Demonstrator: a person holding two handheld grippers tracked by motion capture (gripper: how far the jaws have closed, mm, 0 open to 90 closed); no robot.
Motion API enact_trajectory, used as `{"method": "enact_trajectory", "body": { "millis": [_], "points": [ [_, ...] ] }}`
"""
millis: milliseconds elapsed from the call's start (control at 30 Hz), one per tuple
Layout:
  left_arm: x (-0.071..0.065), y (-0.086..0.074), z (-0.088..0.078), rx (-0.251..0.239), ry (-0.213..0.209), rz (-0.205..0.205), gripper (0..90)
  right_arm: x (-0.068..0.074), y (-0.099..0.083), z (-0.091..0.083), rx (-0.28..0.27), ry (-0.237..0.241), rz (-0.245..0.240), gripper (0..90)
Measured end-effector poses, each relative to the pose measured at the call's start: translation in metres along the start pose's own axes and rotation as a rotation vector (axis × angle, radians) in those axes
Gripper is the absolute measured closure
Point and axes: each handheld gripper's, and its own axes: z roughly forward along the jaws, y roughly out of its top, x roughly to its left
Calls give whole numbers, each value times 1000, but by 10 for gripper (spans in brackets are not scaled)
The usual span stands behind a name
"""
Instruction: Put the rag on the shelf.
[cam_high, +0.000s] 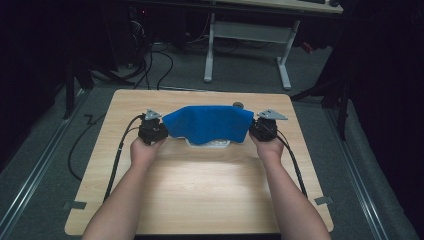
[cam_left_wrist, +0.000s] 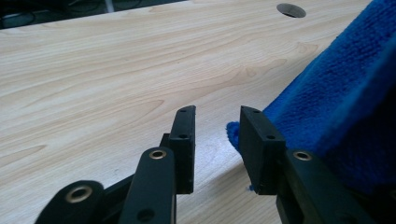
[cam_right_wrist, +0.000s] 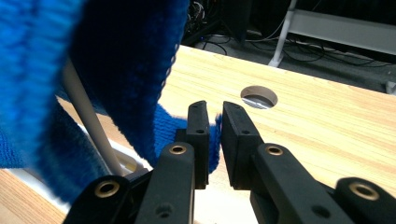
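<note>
High view: on the pale wooden table a blue towel hangs draped over a white rack near the middle of the far half, stretched sideways between the two hands. At its left end sits the left hand-held gripper, held in the person's left hand, its black cable trailing back along the table's left side. In the left gripper view the left hand-held gripper stands with its jaws apart and bare table showing in the gap; a corner of the blue towel lies just beside the right-hand jaw and partly behind it, not pinched, so this hand-held gripper is open and holds nothing. A round hole in the table shows far off at the top. Across the towel in the high view, the right hand-held gripper sits at the cloth's right end in the right hand. In the right gripper view the right hand-held gripper has a narrow gap between its jaws, and a blue edge of the towel reaches into that gap against the left-hand jaw; the other jaw stands clear of the cloth, so this gripper is open too. A thin pale bar of the rack slants under the hanging cloth there, and the hole in the table lies just beyond the jaw tips.
</note>
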Motion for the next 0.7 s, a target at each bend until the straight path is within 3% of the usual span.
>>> {"method": "enact_trajectory", "body": {
  "millis": [700],
  "points": [
    [0, 3, -8, -20, 16, 11, 697, -7, 4, -10, -2, -21, -6, 784]
  ]
}}
